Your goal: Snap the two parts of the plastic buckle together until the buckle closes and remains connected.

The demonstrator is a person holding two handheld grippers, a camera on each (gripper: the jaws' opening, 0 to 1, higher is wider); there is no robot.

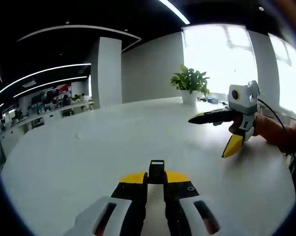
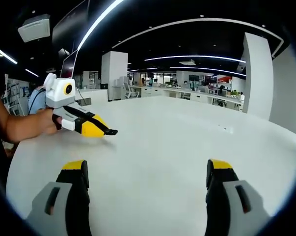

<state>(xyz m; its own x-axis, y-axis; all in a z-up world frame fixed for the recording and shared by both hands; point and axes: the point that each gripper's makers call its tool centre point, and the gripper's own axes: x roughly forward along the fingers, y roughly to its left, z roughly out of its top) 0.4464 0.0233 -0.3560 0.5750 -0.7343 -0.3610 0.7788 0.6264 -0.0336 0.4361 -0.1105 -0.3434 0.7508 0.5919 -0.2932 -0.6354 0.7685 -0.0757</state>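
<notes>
Pinched between the left gripper (image 1: 156, 183)'s closed jaws, one black buckle half (image 1: 156, 170) is hanging over the white table (image 1: 79, 162); right gripper (image 2: 147, 178) is gaping wide, holding nothing, risking misalignment or slipping at mating.

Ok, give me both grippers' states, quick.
Left gripper: shut on a black buckle part, pinched between the fingertips above the white table.
Right gripper: open, fingers wide apart, holding nothing.
</notes>
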